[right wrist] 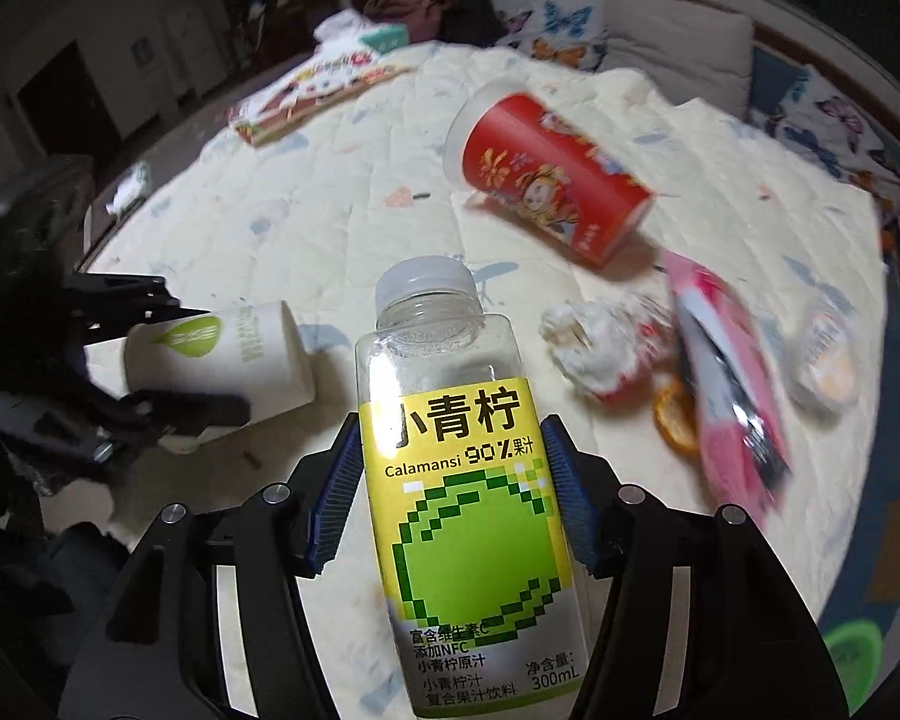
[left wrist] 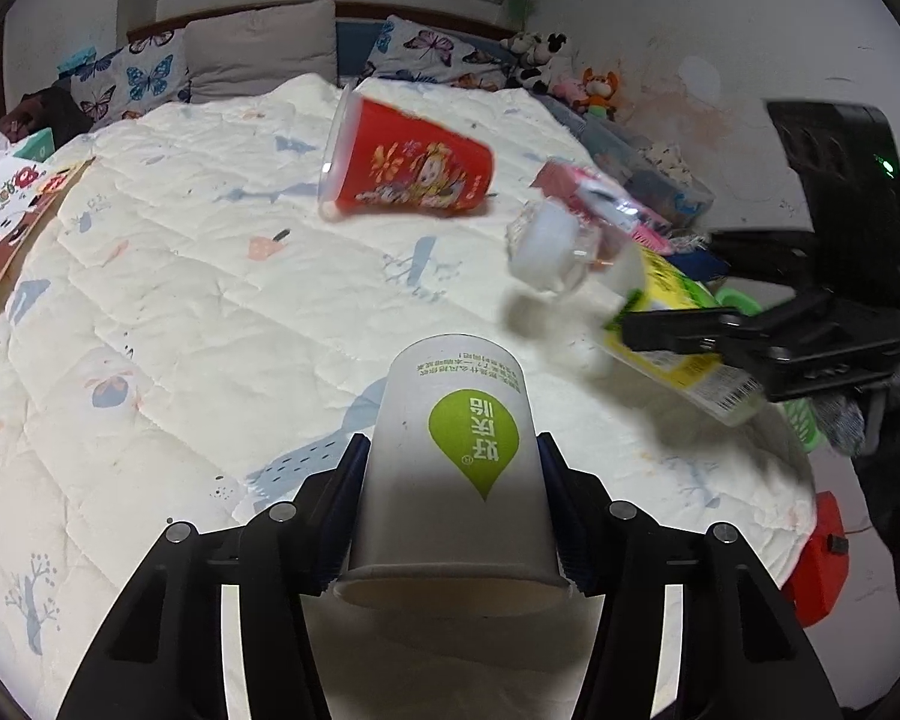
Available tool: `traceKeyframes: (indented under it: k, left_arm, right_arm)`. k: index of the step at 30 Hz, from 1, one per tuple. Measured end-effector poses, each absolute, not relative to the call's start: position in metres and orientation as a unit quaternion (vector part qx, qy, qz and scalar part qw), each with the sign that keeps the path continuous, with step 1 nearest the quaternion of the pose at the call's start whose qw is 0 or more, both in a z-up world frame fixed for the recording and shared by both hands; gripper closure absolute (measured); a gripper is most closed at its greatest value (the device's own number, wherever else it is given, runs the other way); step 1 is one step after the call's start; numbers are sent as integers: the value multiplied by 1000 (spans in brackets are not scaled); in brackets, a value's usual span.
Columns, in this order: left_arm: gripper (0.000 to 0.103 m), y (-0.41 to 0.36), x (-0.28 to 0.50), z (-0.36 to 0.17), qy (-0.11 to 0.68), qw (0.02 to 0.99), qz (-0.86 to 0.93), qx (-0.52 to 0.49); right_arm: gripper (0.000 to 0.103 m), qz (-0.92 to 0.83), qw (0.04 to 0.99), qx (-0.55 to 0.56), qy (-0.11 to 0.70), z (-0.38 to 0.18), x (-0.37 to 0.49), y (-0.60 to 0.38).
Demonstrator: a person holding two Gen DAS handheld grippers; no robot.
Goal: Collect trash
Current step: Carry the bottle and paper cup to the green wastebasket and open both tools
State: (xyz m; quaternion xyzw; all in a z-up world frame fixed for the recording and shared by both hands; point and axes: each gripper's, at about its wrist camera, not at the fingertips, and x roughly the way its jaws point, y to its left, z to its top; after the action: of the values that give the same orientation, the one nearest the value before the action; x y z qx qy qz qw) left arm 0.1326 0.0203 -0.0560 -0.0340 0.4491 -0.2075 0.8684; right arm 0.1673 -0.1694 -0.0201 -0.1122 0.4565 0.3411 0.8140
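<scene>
My left gripper [left wrist: 453, 450] is shut on a white paper cup [left wrist: 450, 468] with a green logo, held bottom-forward above the bed. My right gripper [right wrist: 450, 438] is shut on an empty clear juice bottle [right wrist: 462, 492] with a yellow-green label. Each gripper shows in the other's view: the bottle at the right of the left wrist view [left wrist: 672, 324], the cup at the left of the right wrist view [right wrist: 222, 360]. On the quilt lie a red cup [left wrist: 408, 165] on its side, a pink wrapper [right wrist: 726, 372], crumpled white paper [right wrist: 594, 342] and an orange slice [right wrist: 675, 420].
The bed's white quilt [left wrist: 210, 312] fills both views. Pillows [left wrist: 258, 51] and plush toys [left wrist: 594, 87] sit at the head. A flat picture box [left wrist: 6, 228] lies at the left edge. A green basket [left wrist: 804, 420] and a red object [left wrist: 822, 558] stand beside the bed.
</scene>
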Motion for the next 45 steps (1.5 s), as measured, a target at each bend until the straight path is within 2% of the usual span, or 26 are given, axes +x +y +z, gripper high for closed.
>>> traceKeyframes:
  k: [6,10,14,21,27,32,37,45]
  left_arm:
    - [50,0,125,-32,428,870,-242,-33]
    - [50,-30,125,-21,420,863,-279,-27]
    - [50,-62,129,-14,420,853,-308,-26]
    - [50,-114,138,-11,427,839,-337,-16]
    - [50,-140,145,-10,431,833,-348,-3]
    - [50,-156,149,-8,431,828,-358,7]
    - [50,-183,151,-6,430,822,-374,17]
    - [50,-257,154,-13,435,800,-411,56]
  right_arm:
    - [44,271,855,-63,438,14,135,-242]
    - [44,183,875,-39,447,16,126,-312]
    - [44,90,876,-9,474,-5,118,-385]
    - [44,-27,838,56,542,-81,123,-485]
    - [44,-66,799,67,594,-138,140,-511]
    - [44,-84,788,74,606,-158,149,-515]
    - [42,-88,802,86,584,-148,148,-523]
    - [42,-97,841,96,524,-96,91,-527]
